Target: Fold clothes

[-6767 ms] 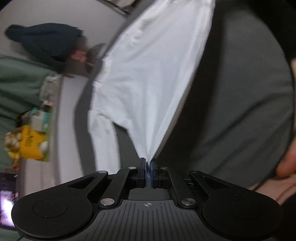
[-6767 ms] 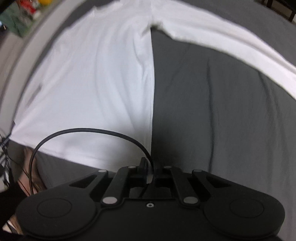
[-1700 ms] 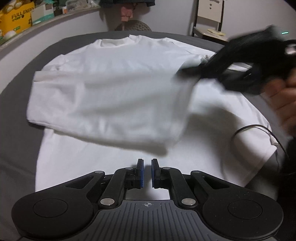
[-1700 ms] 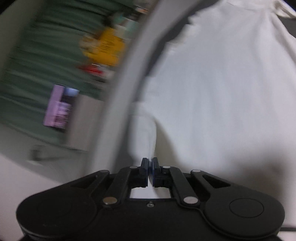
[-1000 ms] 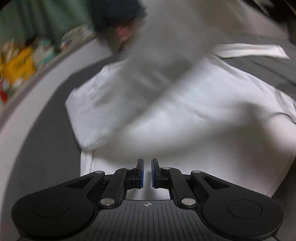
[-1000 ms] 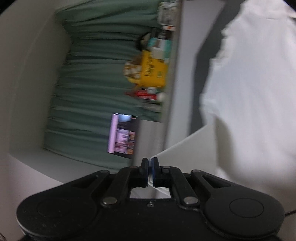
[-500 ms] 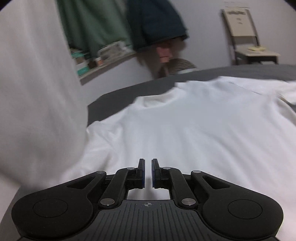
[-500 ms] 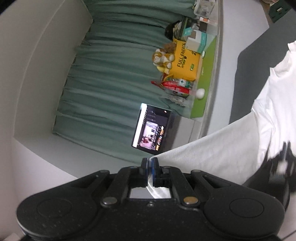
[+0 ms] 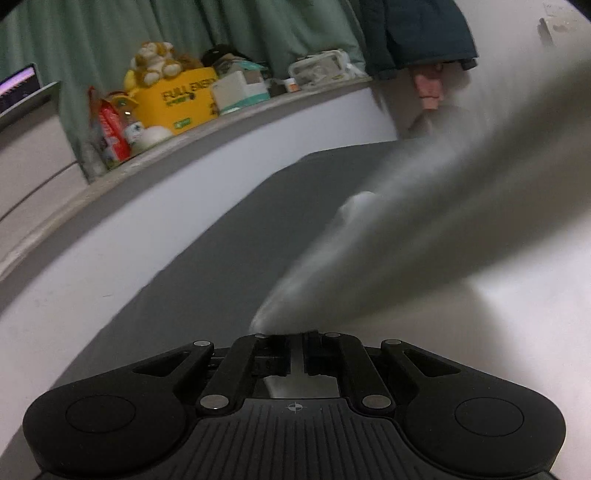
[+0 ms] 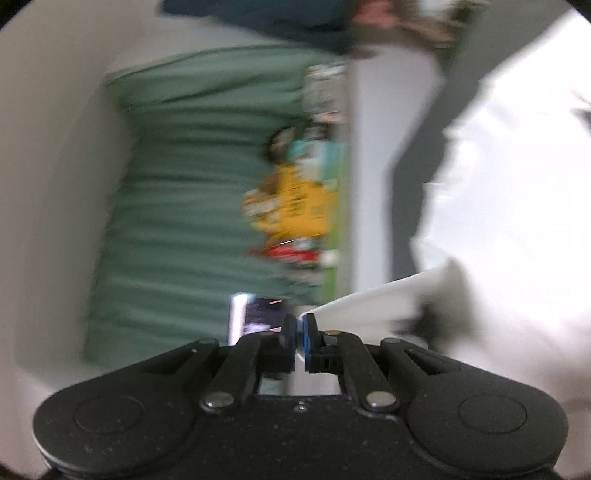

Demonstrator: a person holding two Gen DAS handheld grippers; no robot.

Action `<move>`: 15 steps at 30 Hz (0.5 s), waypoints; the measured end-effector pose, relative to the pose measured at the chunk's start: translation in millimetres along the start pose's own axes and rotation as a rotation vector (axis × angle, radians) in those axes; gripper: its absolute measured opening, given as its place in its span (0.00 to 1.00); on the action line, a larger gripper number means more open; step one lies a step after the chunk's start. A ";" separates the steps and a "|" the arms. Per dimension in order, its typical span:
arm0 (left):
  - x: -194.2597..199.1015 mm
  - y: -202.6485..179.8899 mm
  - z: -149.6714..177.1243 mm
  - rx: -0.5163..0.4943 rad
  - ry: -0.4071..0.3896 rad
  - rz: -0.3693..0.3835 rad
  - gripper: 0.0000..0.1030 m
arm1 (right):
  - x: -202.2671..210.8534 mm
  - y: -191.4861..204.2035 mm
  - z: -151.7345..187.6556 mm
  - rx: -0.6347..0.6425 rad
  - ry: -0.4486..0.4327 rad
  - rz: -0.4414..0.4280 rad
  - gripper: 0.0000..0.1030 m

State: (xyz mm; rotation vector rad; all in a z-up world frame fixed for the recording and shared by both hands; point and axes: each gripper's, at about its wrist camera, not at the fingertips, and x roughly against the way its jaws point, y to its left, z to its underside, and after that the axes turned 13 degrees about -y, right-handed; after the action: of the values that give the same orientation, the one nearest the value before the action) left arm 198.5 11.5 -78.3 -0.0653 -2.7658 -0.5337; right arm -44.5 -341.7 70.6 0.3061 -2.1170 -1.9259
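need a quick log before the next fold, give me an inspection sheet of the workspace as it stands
surface: dark grey bed sheet, bare on the left, edged by a pale padded rail.
job's things: white cotton shirt, partly lifted off the sheet; blurred in both views.
clutter: on the ledge, a yellow cardboard box with a brown plush toy on top, a red packet, a white-and-teal carton.
grippers: left tool shut, white cloth at its tips, grip unclear; right tool shut on a shirt edge.
cables: nothing seen.
surroundings: green pleated curtain, dark blue jacket hanging, lit laptop screen.
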 end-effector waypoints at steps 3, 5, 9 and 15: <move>12.9 3.3 11.8 0.012 0.017 -0.005 0.06 | 17.8 -43.4 6.5 -0.034 -0.041 0.135 0.04; 24.9 4.3 21.6 -0.022 0.016 0.011 0.06 | 25.9 -71.4 10.9 -0.074 -0.045 0.209 0.04; 46.9 15.3 35.7 -0.055 0.028 0.028 0.06 | 32.1 -114.4 17.8 -0.097 -0.046 0.361 0.05; 80.5 56.8 39.3 0.071 0.032 0.089 0.06 | 35.6 -142.1 23.4 0.029 0.000 0.548 0.05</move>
State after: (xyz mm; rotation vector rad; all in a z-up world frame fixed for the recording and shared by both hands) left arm 116.3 77.4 -66.8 -0.1606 -2.7327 -0.4105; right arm -88.8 -345.3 -71.0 -0.2488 -1.9601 -1.5692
